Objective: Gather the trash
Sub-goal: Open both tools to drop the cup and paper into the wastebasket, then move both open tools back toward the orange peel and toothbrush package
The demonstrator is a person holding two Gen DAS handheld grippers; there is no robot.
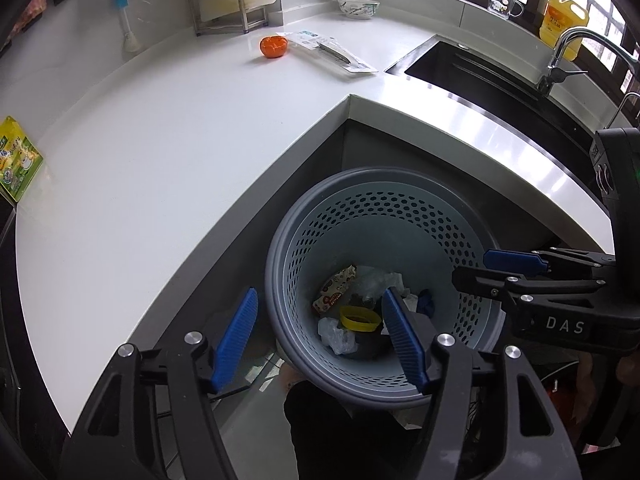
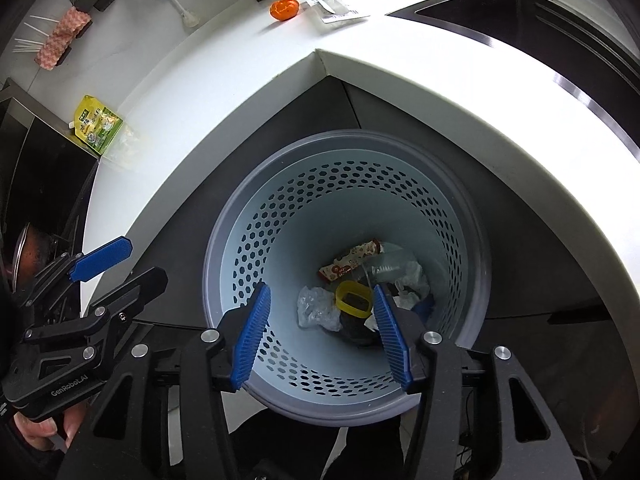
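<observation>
The left gripper (image 1: 320, 340) is sitting nearest the lens, its jaws standing spread with nothing between them, one blue pad outside the bin rim and the other hanging over the opening. The right gripper (image 2: 320, 332) is hovering right over the bin too, its jaws also standing apart and empty. Below them the wide white tabletop (image 1: 160, 160) is bending around an inner corner, and the dark sink (image 1: 480, 68) is lying beyond it. The grey perforated bin (image 2: 248, 216) is standing on the floor in that corner, and the collected trash is resting at its bottom: a red and white wrapper (image 2: 352, 260), crumpled clear plastic (image 2: 316, 308) and a yellow ring (image 2: 354, 298). On the tabletop more things are waiting, well apart from each other: a green snack packet (image 2: 98, 124) near the left edge, a flat white packet (image 1: 332, 50) and, just beside it, an orange fruit (image 1: 274, 46). I think the main risk is taking the wrong thing, because the fruit may not be trash. The flat packet is also lying thin on the smooth surface, so the jaws could slide over it or push it toward the sink.
</observation>
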